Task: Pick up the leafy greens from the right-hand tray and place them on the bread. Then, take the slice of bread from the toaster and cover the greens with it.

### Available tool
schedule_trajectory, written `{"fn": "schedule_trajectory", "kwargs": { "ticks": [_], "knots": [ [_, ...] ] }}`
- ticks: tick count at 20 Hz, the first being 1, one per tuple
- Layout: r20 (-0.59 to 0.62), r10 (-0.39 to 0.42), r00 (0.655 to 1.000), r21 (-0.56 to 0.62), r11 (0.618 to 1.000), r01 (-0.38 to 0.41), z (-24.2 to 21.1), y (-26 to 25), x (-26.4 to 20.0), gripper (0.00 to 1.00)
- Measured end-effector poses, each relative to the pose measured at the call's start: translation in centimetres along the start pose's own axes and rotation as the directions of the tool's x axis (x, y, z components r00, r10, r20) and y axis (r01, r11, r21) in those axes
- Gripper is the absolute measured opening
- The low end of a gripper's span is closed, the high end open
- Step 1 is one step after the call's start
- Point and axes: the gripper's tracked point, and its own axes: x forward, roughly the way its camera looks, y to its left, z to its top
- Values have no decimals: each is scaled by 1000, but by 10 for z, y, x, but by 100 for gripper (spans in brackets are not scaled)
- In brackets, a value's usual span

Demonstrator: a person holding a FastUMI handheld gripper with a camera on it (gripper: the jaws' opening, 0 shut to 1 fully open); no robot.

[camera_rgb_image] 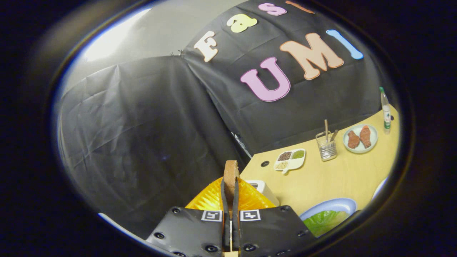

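The tool (230,192) pinches the bread slice (231,175) by its edges, lifted high to carry right to the greens (325,221).

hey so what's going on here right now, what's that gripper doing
The hand-held gripper is shut on a slice of bread, held upright between its fingers above the wooden table. The leafy greens lie on a plate beside the fingers, with no bread over them yet. Just beyond the fingers sit something orange and a white appliance, probably the toaster. Farther back are a divided dish of grains, a glass of utensils and a plate of meat.
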Motion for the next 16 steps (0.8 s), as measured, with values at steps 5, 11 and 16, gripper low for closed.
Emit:
{"fn": "schedule_trajectory", "kwargs": {
  "ticks": [5,11,16],
  "knots": [
    [53,12,999,29,999,-14,3,-22,-41,5],
    [25,-7,1000,94,996,5,-33,-65,-68,5],
    [-16,-12,1000,198,980,15,-70,-107,-75,5]
  ]
}}
